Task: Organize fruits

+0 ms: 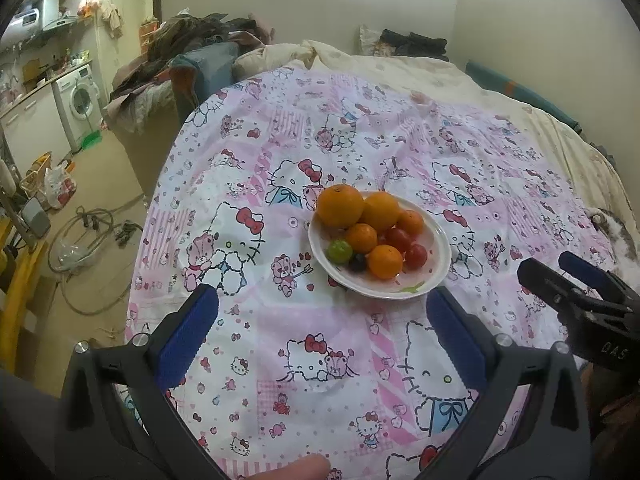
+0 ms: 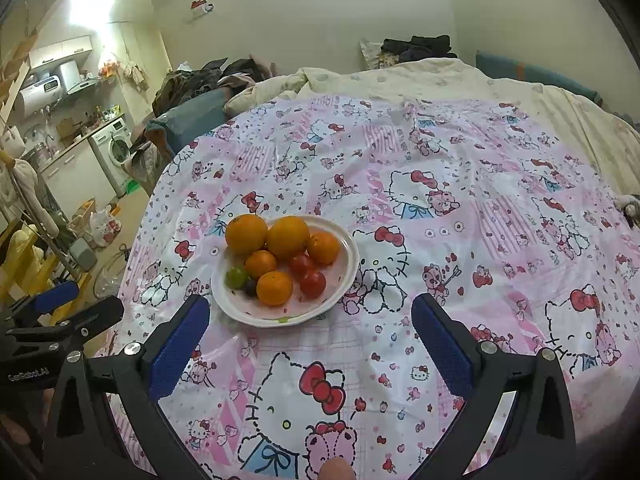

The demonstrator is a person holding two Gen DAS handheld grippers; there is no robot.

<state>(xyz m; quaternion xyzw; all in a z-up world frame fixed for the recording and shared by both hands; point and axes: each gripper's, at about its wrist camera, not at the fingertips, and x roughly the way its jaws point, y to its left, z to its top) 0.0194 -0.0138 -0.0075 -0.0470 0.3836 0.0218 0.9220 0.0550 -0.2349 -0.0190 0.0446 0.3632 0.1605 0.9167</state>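
A white plate (image 1: 434, 264) sits on a pink cartoon-print tablecloth (image 1: 320, 360) and holds several oranges (image 1: 340, 205), red tomatoes (image 1: 416, 256), a green fruit (image 1: 339, 252) and a dark grape (image 1: 358, 263). My left gripper (image 1: 322, 308) is open and empty, just short of the plate. In the right wrist view the plate (image 2: 344, 276) with the oranges (image 2: 287, 237) lies ahead to the left. My right gripper (image 2: 310, 314) is open and empty near the plate's front rim. It also shows in the left wrist view (image 1: 560, 268).
The round table's left edge drops to a floor with hoses and bags (image 1: 60, 188). A bed with a cream quilt (image 1: 400, 64) lies behind the table. A washing machine (image 1: 80, 100) stands at the far left.
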